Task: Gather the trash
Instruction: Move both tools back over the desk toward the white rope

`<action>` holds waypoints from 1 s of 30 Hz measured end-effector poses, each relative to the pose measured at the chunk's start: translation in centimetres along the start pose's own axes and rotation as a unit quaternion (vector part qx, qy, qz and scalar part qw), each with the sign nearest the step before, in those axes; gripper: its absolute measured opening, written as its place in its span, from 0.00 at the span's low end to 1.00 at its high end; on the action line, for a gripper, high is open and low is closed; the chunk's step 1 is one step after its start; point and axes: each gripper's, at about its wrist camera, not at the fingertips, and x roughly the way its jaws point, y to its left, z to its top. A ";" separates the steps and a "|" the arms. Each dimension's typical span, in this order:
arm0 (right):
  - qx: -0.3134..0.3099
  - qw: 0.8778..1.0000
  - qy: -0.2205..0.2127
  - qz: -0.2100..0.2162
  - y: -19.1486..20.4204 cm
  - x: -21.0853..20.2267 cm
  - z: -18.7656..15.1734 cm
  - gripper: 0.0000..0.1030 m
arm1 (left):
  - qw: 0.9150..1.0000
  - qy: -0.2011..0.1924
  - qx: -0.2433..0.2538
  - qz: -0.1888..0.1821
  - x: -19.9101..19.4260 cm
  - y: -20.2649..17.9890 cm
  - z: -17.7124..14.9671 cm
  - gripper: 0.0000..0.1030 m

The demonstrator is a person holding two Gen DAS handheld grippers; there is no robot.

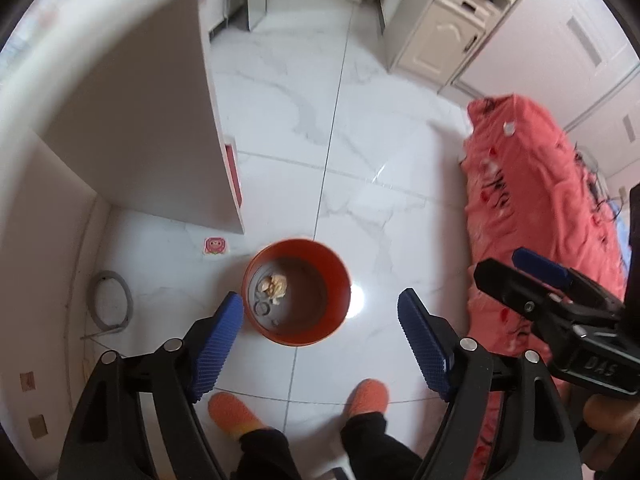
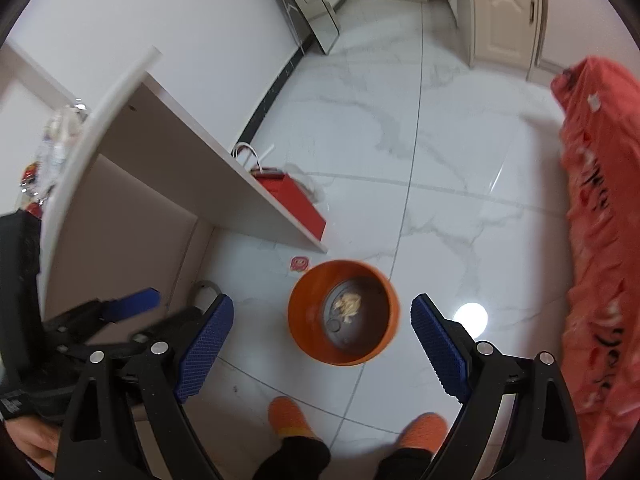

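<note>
An orange round bin (image 1: 298, 292) stands on the white marble floor, well below both grippers. A crumpled pale wad of trash (image 1: 274, 285) lies on its dark bottom. My left gripper (image 1: 320, 312) hangs high over the bin, open, with nothing between its blue pads. In the right wrist view the same bin (image 2: 344, 312) and the wad of trash (image 2: 348, 304) show between the open fingers of my right gripper (image 2: 322, 320), which holds nothing. The right gripper (image 1: 520, 268) shows at the right of the left wrist view, and the left gripper (image 2: 120, 312) at the left of the right wrist view.
A white desk (image 2: 160, 128) stands to the left, a red paper bag (image 2: 296, 200) beside its side panel. A pink sticker (image 1: 216, 246) lies on the floor near the bin. A bed with a red cover (image 1: 540, 208) runs along the right. A person's orange slippers (image 1: 236, 412) stand below.
</note>
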 end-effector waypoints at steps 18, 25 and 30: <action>-0.158 0.979 -0.033 0.127 12.8 -16.1 0.8 0.87 | 0.986 -0.138 -0.062 0.070 -19.4 1.4 -4.4 0.78; -0.234 0.955 -0.017 0.184 19.1 -16.9 0.5 0.87 | 0.975 -0.165 -0.112 0.096 -24.2 5.3 -8.5 0.78; -0.289 0.933 -0.005 0.213 24.2 -16.6 -0.5 0.87 | 0.964 -0.178 -0.160 0.116 -26.3 8.2 -10.7 0.78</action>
